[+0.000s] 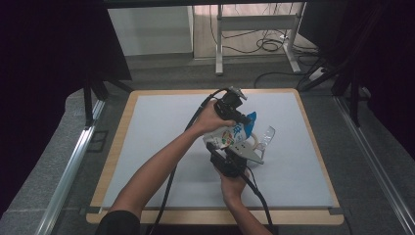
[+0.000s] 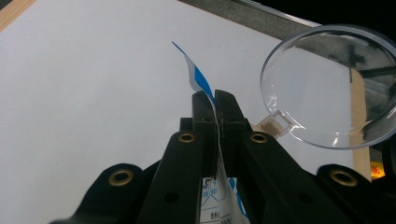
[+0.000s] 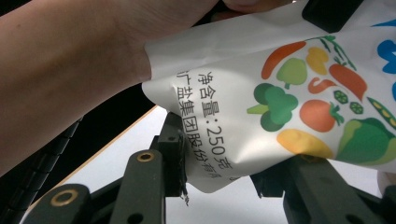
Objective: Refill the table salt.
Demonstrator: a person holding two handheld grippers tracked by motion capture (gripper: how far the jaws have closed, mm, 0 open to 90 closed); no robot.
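Right gripper (image 1: 226,157), nearest: jaws part-open around the bottom end of a white plastic pouch printed with vegetables (image 1: 230,136), held above the white table mat (image 1: 161,127). Left gripper (image 1: 243,118), beyond: jaws clamped flat on the pouch's blue top edge. Farther right, a clear round plastic container (image 1: 265,137), apparently empty. Pouring seemingly not begun; pouch contents hidden.

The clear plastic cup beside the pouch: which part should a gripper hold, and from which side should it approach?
Probably the rim of the clear plastic cup, near its small tab, pinching the thin wall from the open mouth side. The cup lies tipped over beside the pouch, its mouth towards the left gripper, so the rim edge is exposed.
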